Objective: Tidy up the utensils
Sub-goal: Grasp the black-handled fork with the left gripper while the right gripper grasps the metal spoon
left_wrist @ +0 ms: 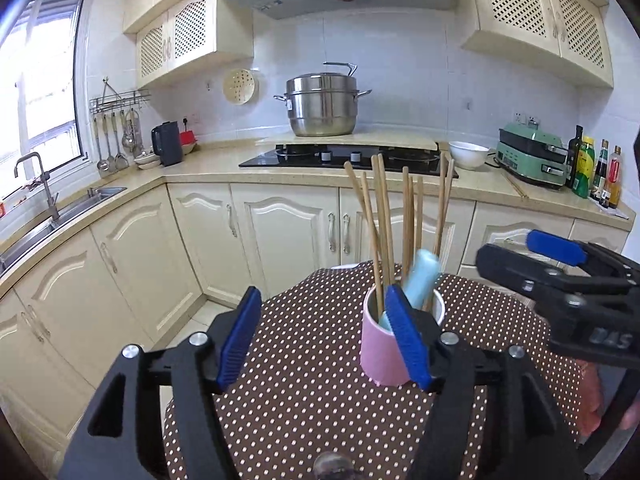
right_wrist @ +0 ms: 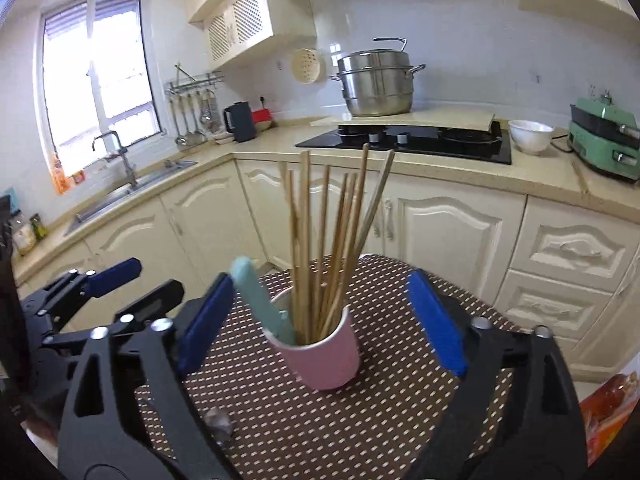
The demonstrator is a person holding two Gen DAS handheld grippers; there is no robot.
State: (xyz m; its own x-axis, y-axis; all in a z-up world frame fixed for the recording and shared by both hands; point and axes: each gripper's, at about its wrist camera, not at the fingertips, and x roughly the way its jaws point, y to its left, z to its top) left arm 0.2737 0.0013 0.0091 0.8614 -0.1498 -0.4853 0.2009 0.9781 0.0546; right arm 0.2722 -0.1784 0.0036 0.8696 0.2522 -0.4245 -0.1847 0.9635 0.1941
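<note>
A pink cup (left_wrist: 380, 356) (right_wrist: 332, 360) stands upright on a brown polka-dot table (left_wrist: 304, 420) (right_wrist: 320, 440). Several wooden chopsticks (left_wrist: 378, 216) (right_wrist: 320, 240) lean in it, along with a blurred light blue utensil (left_wrist: 422, 280) (right_wrist: 252, 292). My left gripper (left_wrist: 323, 292) (right_wrist: 158, 276) is open, nothing between its fingers; the cup sits just beyond its right finger. My right gripper (right_wrist: 320, 278) (left_wrist: 508, 246) is wide open to the right of the cup, which shows between its fingers, untouched by them. The blue utensil's handle lies close to the right gripper's left finger.
Cream cabinets and a counter run behind the table, with a black hob (left_wrist: 348, 156), a steel steamer pot (left_wrist: 322, 104), a white bowl (left_wrist: 468, 154), a green appliance (left_wrist: 532, 152), bottles (left_wrist: 596, 168) and a sink (left_wrist: 60, 208). A small grey scrap (right_wrist: 219, 420) lies on the table.
</note>
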